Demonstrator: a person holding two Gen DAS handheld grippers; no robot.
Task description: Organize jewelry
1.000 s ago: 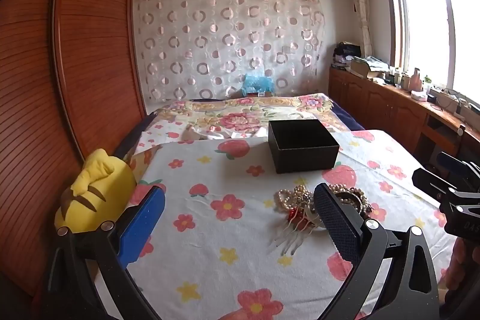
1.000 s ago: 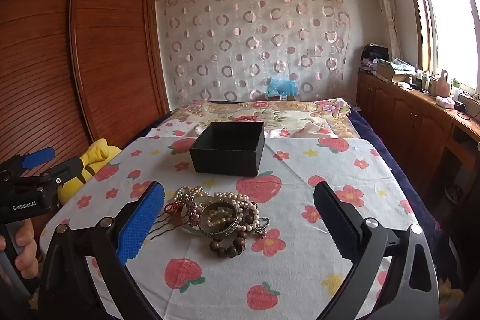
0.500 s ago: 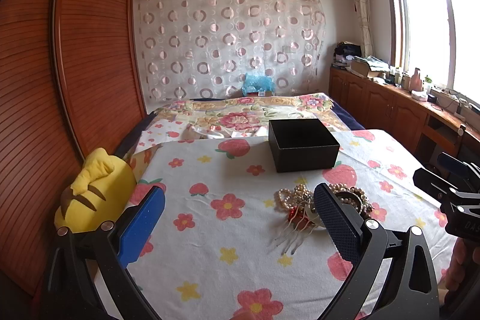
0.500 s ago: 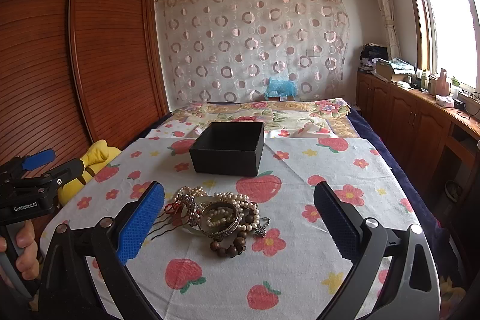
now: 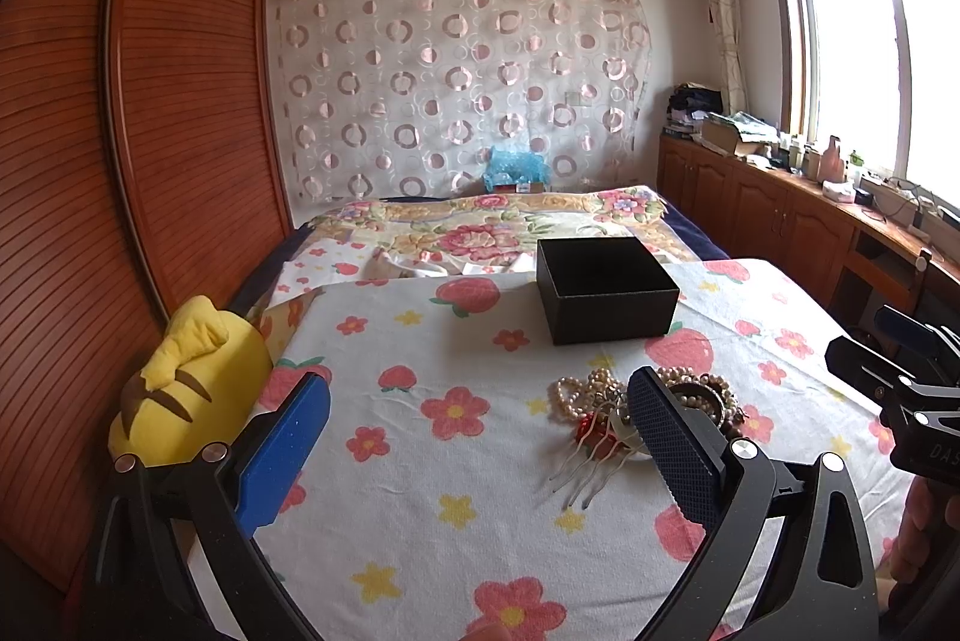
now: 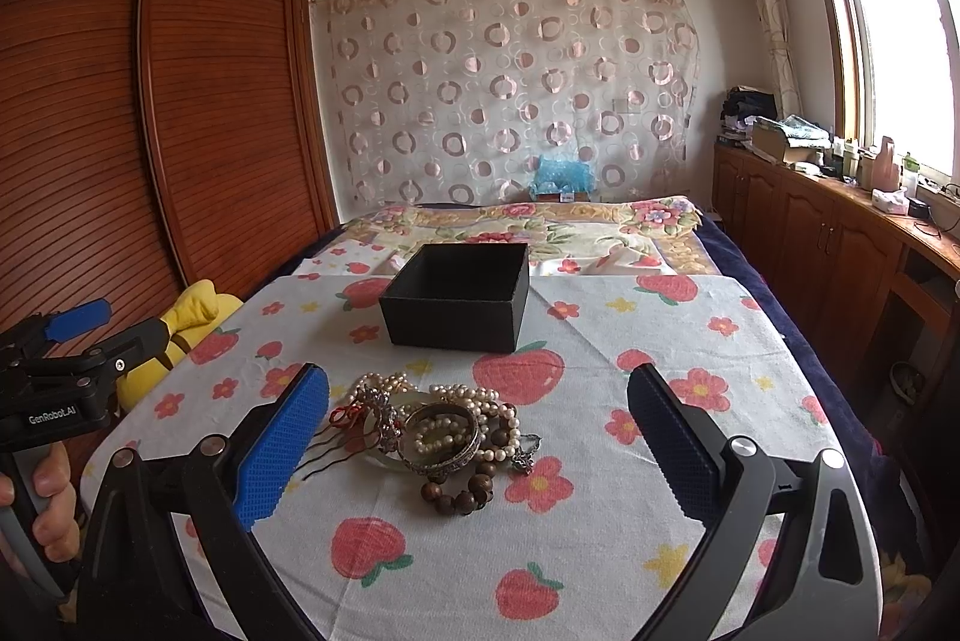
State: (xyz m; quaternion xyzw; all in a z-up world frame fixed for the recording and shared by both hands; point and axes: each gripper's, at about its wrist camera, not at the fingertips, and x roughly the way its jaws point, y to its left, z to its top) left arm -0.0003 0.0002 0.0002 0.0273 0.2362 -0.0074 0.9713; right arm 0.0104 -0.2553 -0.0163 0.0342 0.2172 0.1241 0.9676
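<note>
A pile of jewelry [image 6: 438, 434] lies on the flowered cloth: pearl strands, a silver bangle [image 6: 443, 438], a brown bead bracelet [image 6: 459, 494] and a hair comb [image 5: 591, 467]. In the left wrist view the pile [image 5: 591, 395] is partly hidden behind the right finger. An open, empty black box [image 6: 459, 296] [image 5: 606, 290] stands just beyond the pile. My left gripper [image 5: 477, 452] is open and empty, left of the pile. My right gripper [image 6: 477, 452] is open and empty, with the pile between its fingers but farther out.
A yellow plush toy [image 5: 192, 389] sits at the cloth's left edge by the wooden wardrobe [image 5: 180, 101]. Wooden cabinets [image 6: 840, 245] with clutter run under the window on the right. A floral blanket [image 6: 528, 227] lies behind the box.
</note>
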